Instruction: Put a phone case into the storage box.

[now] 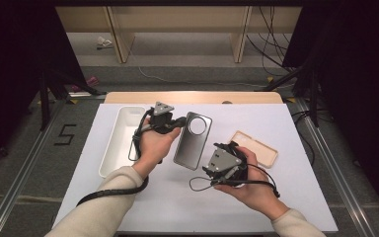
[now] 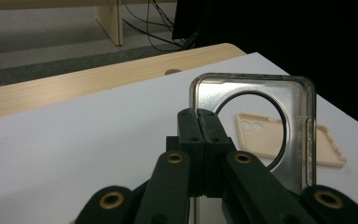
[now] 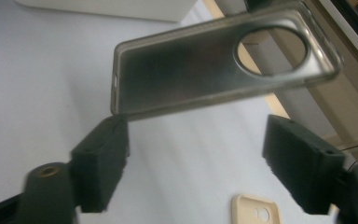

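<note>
Smoky clear plastic, that's the phone case (image 1: 193,140) everything is about right now. It's held up off the desk (image 1: 276,123), roughly mid-desk, hanging from one long edge near the round camera cutout. The left gripper (image 1: 180,121) has its jaws pressed together on that edge; in the left gripper view you can see the pads pinching the rim (image 2: 199,122) with the big round hole just past them.

The right gripper (image 1: 220,148) sits just off the case's lower end with its jaws spread apart. In the right gripper view the case (image 3: 205,70) floats above the two pads and nothing is squeezed between them.

My read: this is a handover or regrip moment, with the left carrying the case alone. Next move probably needs the left to swing it over to the white tray (image 1: 109,148) on its own side and lower it in flat, or the right to come back in for a second grip on the free end.

Room-wise it's decent. The beige case (image 1: 256,148) lies flat, near the right hand, so that's the one thing to not clip. The tray's near wall is just beside the left hand, and the wooden edge (image 1: 192,97) at the back is well apart.
</note>
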Demonstrator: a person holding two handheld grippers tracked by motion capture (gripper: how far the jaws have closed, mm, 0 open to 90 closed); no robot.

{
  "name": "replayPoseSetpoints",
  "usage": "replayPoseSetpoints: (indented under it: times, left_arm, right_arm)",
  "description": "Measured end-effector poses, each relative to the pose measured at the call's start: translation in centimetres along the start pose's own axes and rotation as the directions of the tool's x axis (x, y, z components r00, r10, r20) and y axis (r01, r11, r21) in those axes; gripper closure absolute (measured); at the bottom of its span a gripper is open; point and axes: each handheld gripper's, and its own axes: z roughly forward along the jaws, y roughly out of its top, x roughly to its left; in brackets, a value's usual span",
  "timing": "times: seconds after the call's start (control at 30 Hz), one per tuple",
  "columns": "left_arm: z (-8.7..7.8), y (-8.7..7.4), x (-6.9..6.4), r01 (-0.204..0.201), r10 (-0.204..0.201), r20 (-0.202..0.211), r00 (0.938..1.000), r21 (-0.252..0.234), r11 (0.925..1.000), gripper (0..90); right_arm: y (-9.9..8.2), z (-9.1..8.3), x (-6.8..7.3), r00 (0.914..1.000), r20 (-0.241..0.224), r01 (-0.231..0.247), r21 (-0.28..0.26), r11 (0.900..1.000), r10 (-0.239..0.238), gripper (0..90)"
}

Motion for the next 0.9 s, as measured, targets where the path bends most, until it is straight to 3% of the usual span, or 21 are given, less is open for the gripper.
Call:
replayPoseSetpoints:
  times: [0.17,0.3,0.47,0.9]
  left_arm:
    - [-0.6,0.4,0.8,0.005,-0.005,-0.016,0.9999,-0.010,0.9999,89.1]
    - [-1.3,0.8,1.7,0.016,-0.017,-0.033,0.9993,-0.027,0.9995,89.1]
    - [-2.0,1.4,2.6,0.023,-0.026,-0.054,0.9982,-0.047,0.9986,89.1]
    - [-3.4,2.9,4.6,0.035,-0.045,-0.109,0.9931,-0.092,0.9952,89.1]
  right_arm:
    - [-0.6,-0.1,-0.6,0.9991,0.007,-0.043,-0.020,0.9989,0.043,18.0]
    - [-1.5,0.1,-1.2,0.9948,-0.019,-0.101,-0.025,0.9946,0.100,18.0]
    - [-2.4,0.1,-1.8,0.9838,-0.042,-0.175,-0.026,0.9842,0.174,17.0]
    - [-4.0,0.1,-2.3,0.9781,-0.022,-0.207,-0.003,0.9784,0.207,17.0]
